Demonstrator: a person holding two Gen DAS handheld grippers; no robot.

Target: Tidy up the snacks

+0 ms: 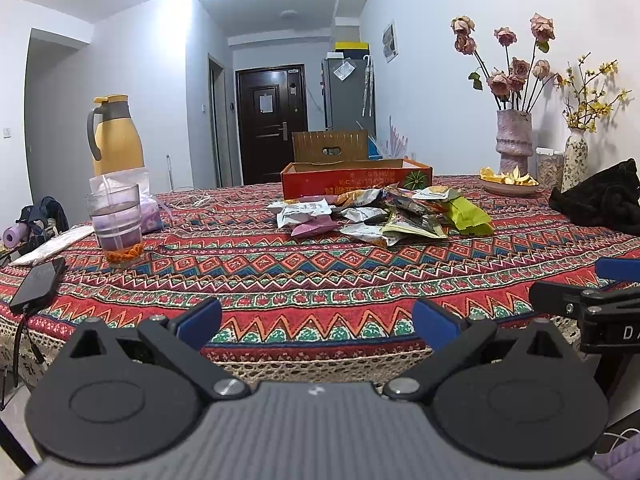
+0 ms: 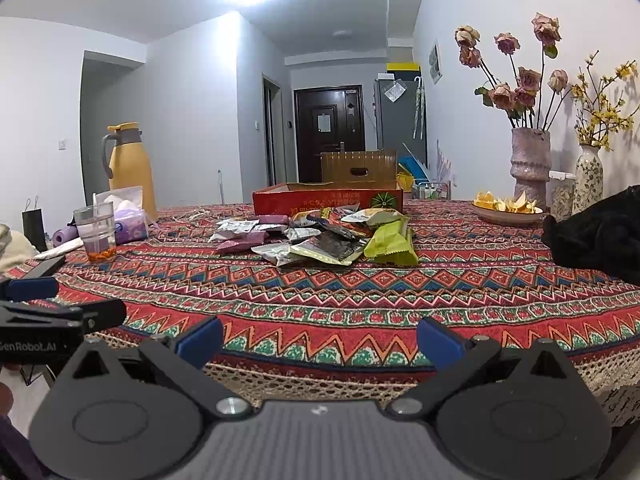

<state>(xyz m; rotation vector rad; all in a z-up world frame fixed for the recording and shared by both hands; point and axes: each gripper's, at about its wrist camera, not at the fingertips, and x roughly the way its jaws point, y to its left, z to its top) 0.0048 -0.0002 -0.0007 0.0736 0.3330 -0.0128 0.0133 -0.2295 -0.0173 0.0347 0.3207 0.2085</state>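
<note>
A: Setting: a white-walled room, dark door at the end of the hall. The table [image 1: 320,280] carries a red patterned cloth with a lace edge.

B: Task items?

A: A pile of snack packets [image 1: 376,216] lies mid-table, loose and overlapping. A green packet [image 2: 390,242] sits at its right edge, a purple one [image 1: 314,227] at its left. Just behind the pile stands a red cardboard box [image 1: 356,176], its flap upright at the back.

B: Surroundings?

A: Left side: yellow jug [image 1: 114,136], tissue pack [image 2: 128,216], glass [image 1: 116,224] with orange bits at the bottom, phone [image 1: 38,284] near the edge. Right side: pink vase [image 1: 514,142] of dried roses, bowl of orange peel [image 2: 506,210], black cloth [image 2: 600,236].

B: Grippers?

A: Left gripper [image 1: 318,326] sits at the near table edge, blue fingers spread wide, holding nothing. Right gripper [image 2: 320,340] the same: fingers apart, empty, well short of the pile. Each appears side-on in the other's view.
</note>
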